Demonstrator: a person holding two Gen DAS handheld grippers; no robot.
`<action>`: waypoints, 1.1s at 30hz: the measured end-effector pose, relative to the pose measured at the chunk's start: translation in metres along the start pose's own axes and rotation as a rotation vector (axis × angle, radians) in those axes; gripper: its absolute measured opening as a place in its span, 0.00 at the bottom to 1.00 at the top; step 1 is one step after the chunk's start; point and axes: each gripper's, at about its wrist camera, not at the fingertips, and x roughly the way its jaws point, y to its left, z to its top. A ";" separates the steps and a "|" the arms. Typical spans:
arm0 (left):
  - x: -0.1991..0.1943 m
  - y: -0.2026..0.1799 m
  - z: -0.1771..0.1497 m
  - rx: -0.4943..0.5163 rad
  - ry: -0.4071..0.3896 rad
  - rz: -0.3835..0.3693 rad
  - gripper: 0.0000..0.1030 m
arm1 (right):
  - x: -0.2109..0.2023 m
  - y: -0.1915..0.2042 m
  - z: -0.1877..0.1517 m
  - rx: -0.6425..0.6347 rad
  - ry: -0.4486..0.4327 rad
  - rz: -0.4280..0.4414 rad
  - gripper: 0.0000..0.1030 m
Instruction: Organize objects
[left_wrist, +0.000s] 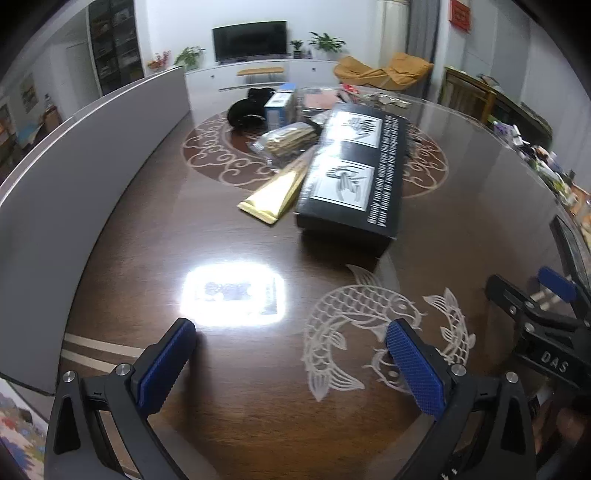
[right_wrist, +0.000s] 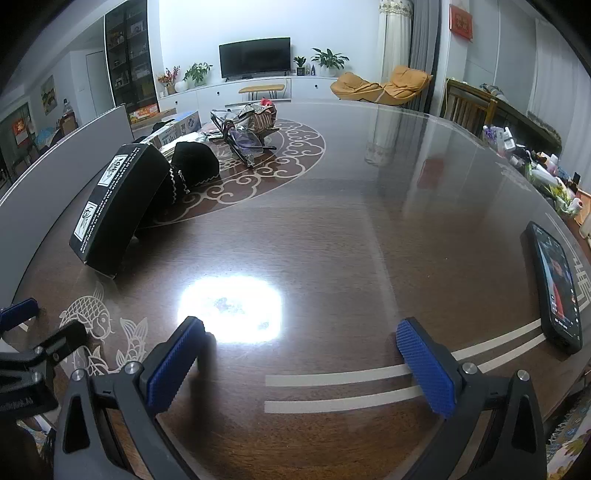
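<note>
A long black box (left_wrist: 351, 173) with white calligraphy panels lies mid-table, propped on other things; it shows at the left as the black box (right_wrist: 118, 206). A gold pouch (left_wrist: 275, 194) lies against its left side, a clear packet of sticks (left_wrist: 286, 138) behind that. A black hat (left_wrist: 247, 110) and a blue-white carton (left_wrist: 279, 105) sit farther back. A black knit item (right_wrist: 192, 166) leans on the box. My left gripper (left_wrist: 291, 365) hovers open over bare table, well short of the box. My right gripper (right_wrist: 301, 363) is open too, nothing between its pads.
The dark glossy table (right_wrist: 332, 229) carries fish and cloud inlays and a bright lamp glare (left_wrist: 232, 295). A phone (right_wrist: 556, 286) lies near the right edge. A grey panel (left_wrist: 74, 177) curves along the left. Clutter lines a far right shelf (right_wrist: 535, 170). Glasses and wrappers (right_wrist: 247, 144) lie at the back.
</note>
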 end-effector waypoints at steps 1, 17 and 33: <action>-0.001 -0.002 -0.001 0.007 -0.004 -0.003 1.00 | 0.000 0.000 -0.001 -0.001 -0.001 -0.002 1.00; 0.001 -0.002 -0.004 0.037 -0.028 -0.030 1.00 | -0.002 0.000 -0.002 0.001 -0.018 -0.003 1.00; 0.002 -0.002 -0.003 0.037 -0.030 -0.030 1.00 | -0.002 0.000 -0.002 0.000 -0.019 -0.003 1.00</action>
